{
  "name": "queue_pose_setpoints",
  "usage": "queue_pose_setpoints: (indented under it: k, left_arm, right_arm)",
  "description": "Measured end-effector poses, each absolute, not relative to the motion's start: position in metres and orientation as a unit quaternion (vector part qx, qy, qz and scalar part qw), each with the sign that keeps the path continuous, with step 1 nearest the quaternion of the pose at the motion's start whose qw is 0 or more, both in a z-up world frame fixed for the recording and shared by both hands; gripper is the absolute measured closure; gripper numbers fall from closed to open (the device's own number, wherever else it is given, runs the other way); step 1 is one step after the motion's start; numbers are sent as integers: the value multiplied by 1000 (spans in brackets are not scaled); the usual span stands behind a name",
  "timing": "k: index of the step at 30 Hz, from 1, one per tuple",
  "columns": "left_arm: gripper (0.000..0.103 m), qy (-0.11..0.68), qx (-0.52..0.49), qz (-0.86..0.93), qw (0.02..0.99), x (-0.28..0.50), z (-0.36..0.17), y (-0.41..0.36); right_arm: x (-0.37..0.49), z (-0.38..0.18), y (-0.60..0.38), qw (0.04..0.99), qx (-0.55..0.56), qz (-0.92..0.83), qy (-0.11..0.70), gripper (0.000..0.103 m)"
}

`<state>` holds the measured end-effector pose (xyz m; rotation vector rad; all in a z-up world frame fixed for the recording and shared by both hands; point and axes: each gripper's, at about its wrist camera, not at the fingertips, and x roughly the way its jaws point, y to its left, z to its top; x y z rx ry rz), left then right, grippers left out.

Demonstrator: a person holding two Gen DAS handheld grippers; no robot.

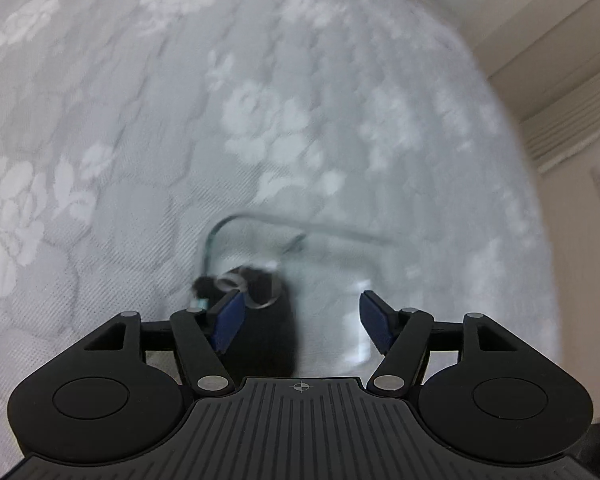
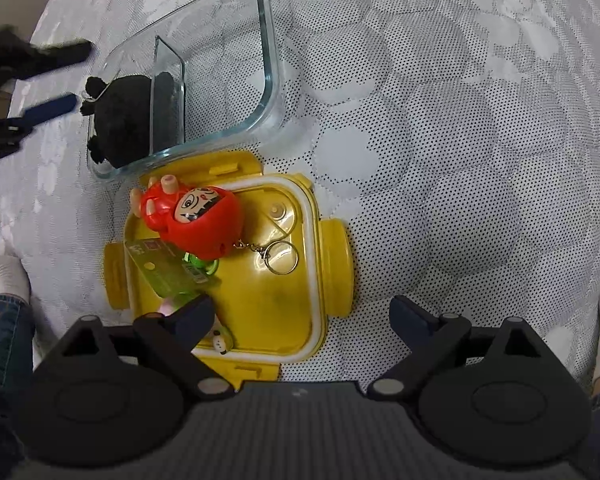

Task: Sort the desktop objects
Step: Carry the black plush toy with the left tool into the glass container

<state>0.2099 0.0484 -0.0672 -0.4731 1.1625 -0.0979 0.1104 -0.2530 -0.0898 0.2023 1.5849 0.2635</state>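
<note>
Two tongs are in play, and both stand spread apart with nothing between their pads. The left gripper [image 1: 300, 316] hangs over the near end of a clear rectangular glass container [image 2: 266, 80]. A fuzzy black plush toy with a small metal ring [image 1: 260, 320] lies just ahead of it, against its left pad and off-centre in the gap. From the right wrist view the same plush sits in the left compartment of the glass container, beside an inner glass divider, with its long axis running roughly along that divider. The left gripper's blue pads [image 2: 52, 106] flank the plush's ringed end without touching it, as far as the blur lets me tell.

The right gripper [image 2: 302, 312] hovers above a yellow plastic lid with a white seal [image 2: 332, 264] that touches the glass container's near wall. On the lid rest a red round-bodied figure keychain [image 2: 196, 220] and a green packaged trinket [image 2: 172, 276], ahead and to the left of the right tongs. My reading is that the plush is already sorted, so the right gripper is nearer the remaining pieces.
</note>
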Motion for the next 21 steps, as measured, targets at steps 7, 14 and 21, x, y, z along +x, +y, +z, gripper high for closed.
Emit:
queue_pose_setpoints:
  k: [7, 14, 21]
  left_arm:
    - [29, 532, -245, -74, 807, 220, -64, 55]
    - [27, 536, -237, -109, 803, 219, -62, 55]
    - [20, 524, -234, -103, 813, 230, -70, 55]
  right_arm:
    - [111, -89, -252, 689, 93, 123, 708, 7]
    - [109, -92, -252, 684, 94, 121, 713, 7]
    - [109, -93, -251, 683, 93, 123, 714, 7]
